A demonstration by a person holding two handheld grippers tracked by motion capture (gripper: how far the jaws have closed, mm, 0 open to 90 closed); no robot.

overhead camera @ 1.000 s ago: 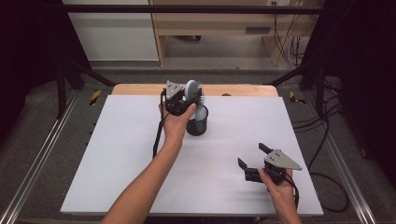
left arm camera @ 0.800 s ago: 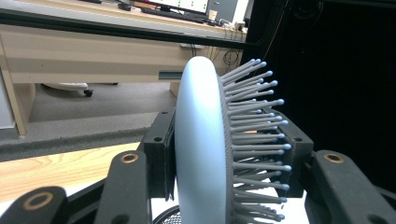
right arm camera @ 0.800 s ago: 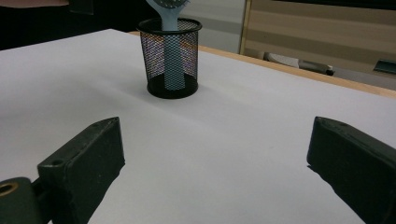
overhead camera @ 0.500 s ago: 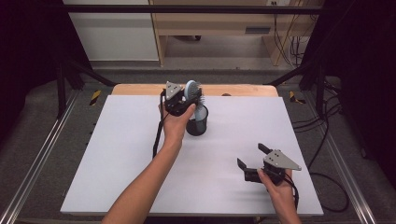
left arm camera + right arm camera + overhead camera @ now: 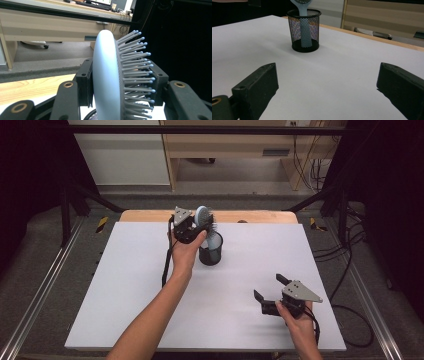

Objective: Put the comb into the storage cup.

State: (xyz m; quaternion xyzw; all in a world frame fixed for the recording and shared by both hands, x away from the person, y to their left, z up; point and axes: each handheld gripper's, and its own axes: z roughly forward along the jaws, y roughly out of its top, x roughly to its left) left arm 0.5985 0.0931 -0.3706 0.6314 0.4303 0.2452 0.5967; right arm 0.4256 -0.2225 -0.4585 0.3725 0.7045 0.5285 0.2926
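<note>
A light blue hairbrush (image 5: 203, 214) stands with its handle down inside a black mesh cup (image 5: 210, 254) at the back middle of the white table (image 5: 125, 285). My left gripper (image 5: 198, 223) is shut on the brush head, above the cup's rim. In the left gripper view the brush head (image 5: 106, 75) sits upright between the jaws of the left gripper (image 5: 122, 75), bristles pointing right. My right gripper (image 5: 269, 287) rests open near the front right, holding nothing. From the right gripper view, the right gripper (image 5: 329, 87) faces the cup (image 5: 304, 35), and the brush handle (image 5: 304, 25) shows through the mesh.
A wooden strip (image 5: 260, 216) runs along the table's back edge. Cables (image 5: 350, 270) trail on the floor to the right, and metal rails (image 5: 40, 295) flank the table. A wooden desk (image 5: 225, 150) stands behind.
</note>
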